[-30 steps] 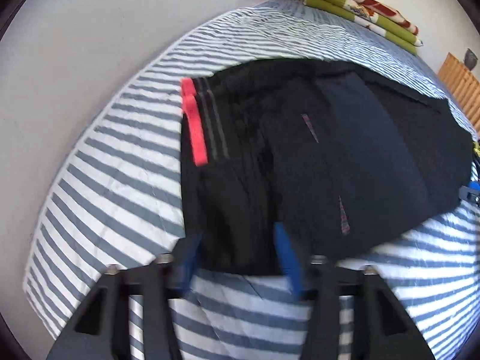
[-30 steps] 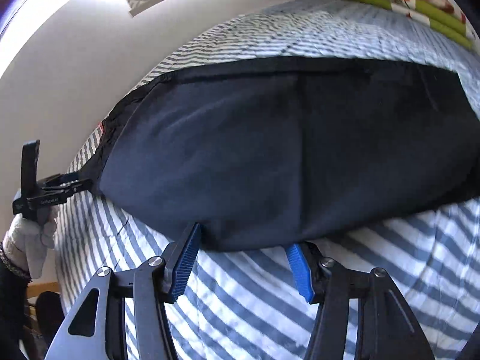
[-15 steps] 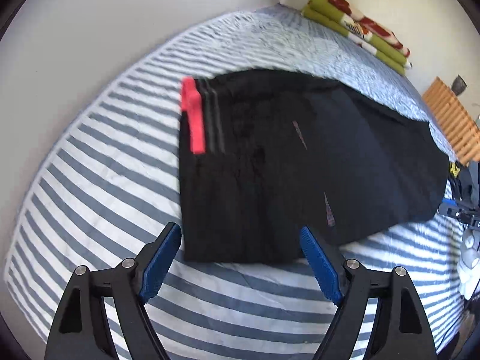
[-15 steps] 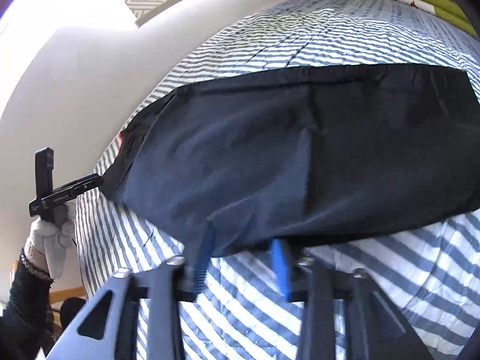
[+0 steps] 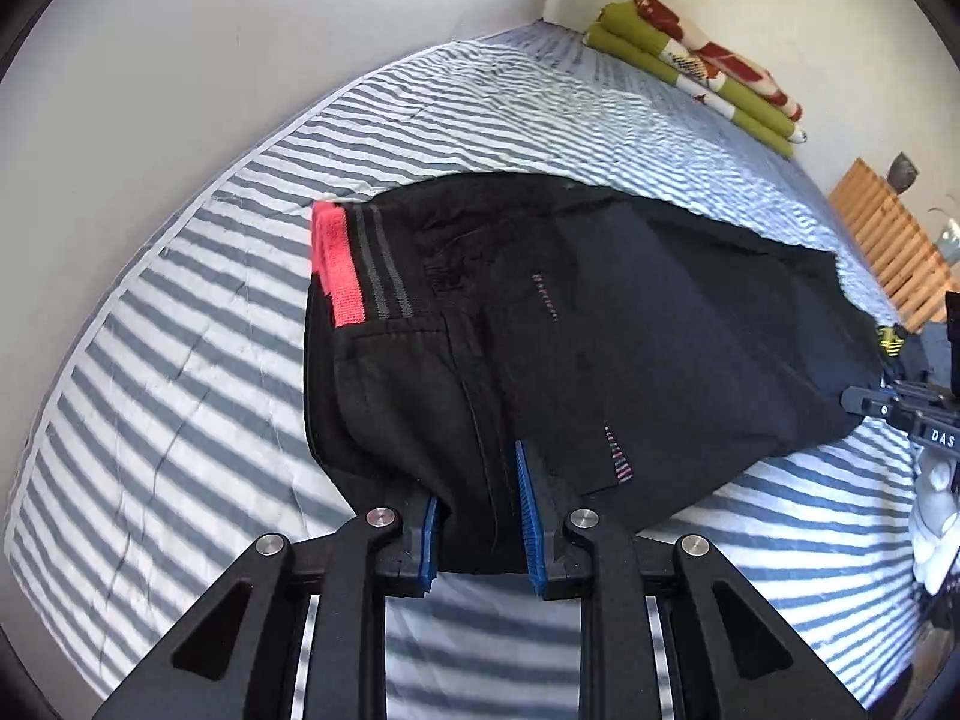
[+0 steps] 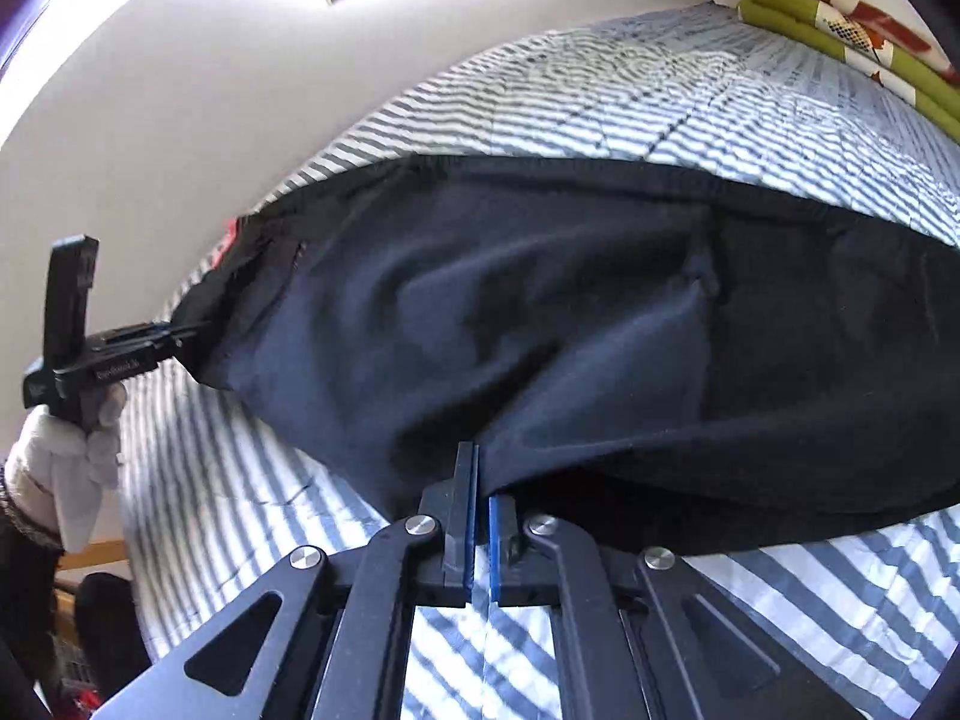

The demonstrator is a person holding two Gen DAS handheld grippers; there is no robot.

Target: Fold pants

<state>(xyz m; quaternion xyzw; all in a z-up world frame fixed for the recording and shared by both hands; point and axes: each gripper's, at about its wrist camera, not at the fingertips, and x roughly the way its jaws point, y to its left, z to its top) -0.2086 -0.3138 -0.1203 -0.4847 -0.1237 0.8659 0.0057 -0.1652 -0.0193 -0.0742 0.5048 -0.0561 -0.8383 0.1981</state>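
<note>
Black pants lie flat across the striped bed, folded lengthwise, waistband end with a red band and grey stripes toward the wall side. Near edge of the fabric is lifted off the cover at two spots.

Left hand-held gripper has its blue-padded fingers closed in on the near hem at the waist end, pinching a bunched fold of black cloth; a small gap stays between the pads, filled with fabric. From the right wrist view the same tool shows at the left corner of the pants, gripped by a white-gloved hand.

Right hand-held gripper is pressed almost together on the near edge of the pants further along the leg, cloth drawn into creases radiating from the pinch. Only a thin sliver of fabric between the pads, so the hold looks real but is hard to confirm at the very tip. In the left wrist view this gripper sits at the far right edge of the garment, partly cut off by the frame.

Folded green, white and red blanket stacked at the far corner of the bed, well apart from the pants. White wall runs along the bed's far side. Wooden slatted piece beyond the right side of the bed.
</note>
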